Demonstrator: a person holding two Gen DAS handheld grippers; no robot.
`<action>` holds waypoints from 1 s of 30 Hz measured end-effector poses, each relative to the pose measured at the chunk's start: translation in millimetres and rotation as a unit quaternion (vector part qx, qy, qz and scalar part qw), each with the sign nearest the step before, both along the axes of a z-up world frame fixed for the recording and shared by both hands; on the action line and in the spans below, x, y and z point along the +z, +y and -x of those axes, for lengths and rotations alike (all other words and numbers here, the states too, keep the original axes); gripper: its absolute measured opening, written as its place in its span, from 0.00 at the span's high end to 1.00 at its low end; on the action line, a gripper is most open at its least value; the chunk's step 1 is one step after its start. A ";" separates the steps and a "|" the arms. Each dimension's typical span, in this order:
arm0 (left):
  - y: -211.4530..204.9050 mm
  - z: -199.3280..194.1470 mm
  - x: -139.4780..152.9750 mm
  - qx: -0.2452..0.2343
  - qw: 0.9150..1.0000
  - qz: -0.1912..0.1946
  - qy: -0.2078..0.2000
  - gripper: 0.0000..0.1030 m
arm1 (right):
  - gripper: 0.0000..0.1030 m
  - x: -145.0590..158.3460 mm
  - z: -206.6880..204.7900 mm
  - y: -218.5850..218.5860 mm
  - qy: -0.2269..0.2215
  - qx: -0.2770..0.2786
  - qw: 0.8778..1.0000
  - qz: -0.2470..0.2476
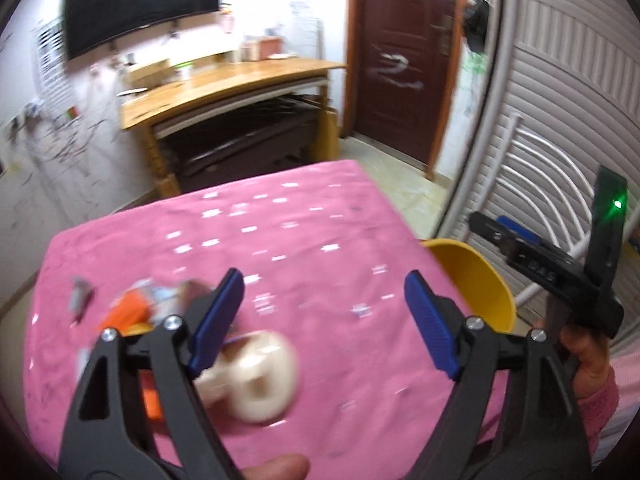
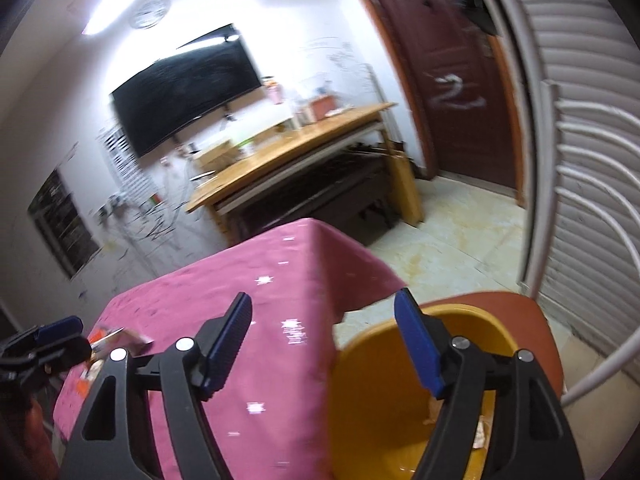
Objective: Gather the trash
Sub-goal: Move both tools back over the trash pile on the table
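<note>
Trash lies on the pink tablecloth (image 1: 304, 216): a blurred white ring-shaped piece (image 1: 260, 376), orange and silver wrappers (image 1: 136, 308) and a small grey scrap (image 1: 80, 296). My left gripper (image 1: 324, 280) hangs open above the cloth with nothing between its blue pads; the white piece lies just under its left finger. A yellow basin (image 2: 380, 364) stands off the table's right edge on a red-brown seat (image 2: 536, 320), with a few scraps (image 2: 480, 432) inside. Above the gap between table and basin, my right gripper (image 2: 323, 300) is open and empty. Each gripper shows in the other's view, the right gripper (image 1: 496, 228) and the left gripper (image 2: 52, 336).
A wooden desk (image 1: 240, 80) with small items stands against the far wall under a dark screen (image 1: 140, 4). A brown door (image 1: 404, 60) is at the back right. A white slatted shutter and a curved white rack (image 2: 592, 208) close off the right side. Pale tiled floor (image 2: 460, 240) lies beyond the table.
</note>
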State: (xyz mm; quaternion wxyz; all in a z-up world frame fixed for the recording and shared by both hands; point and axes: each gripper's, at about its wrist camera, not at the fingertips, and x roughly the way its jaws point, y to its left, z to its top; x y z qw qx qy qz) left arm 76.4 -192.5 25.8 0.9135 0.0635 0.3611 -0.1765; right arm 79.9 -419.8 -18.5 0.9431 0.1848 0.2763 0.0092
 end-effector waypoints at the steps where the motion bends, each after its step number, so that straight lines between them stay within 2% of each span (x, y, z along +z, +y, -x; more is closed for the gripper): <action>1: 9.2 0.5 1.0 0.008 1.000 0.002 -0.001 0.24 | 0.33 1.8 -1.3 7.5 -0.003 0.011 1.000 0.002; 7: 89.2 4.3 3.9 0.078 0.997 0.014 -0.002 0.23 | 0.32 9.6 -8.3 55.6 -0.008 0.076 0.997 0.013; 13: 143.1 5.3 -6.5 0.120 0.993 0.015 0.007 0.21 | 0.31 12.3 -11.3 112.4 -0.007 0.143 0.989 0.028; 15: 157.8 3.2 -11.0 0.132 0.991 0.015 0.009 0.16 | 0.30 11.9 -10.6 127.4 -0.006 0.165 0.986 0.033; 17: 170.2 1.0 -15.1 0.145 0.989 0.018 0.011 0.16 | 0.29 12.7 -11.2 146.7 -0.004 0.191 0.981 0.035; 24: 203.2 -16.6 -26.7 0.151 0.987 0.039 0.038 0.16 | 0.26 15.3 -7.0 206.7 0.005 0.282 0.959 0.042; 30: 208.4 -27.2 -39.9 0.099 0.992 0.043 0.064 0.16 | 0.26 9.3 -1.7 249.2 0.016 0.304 0.947 0.102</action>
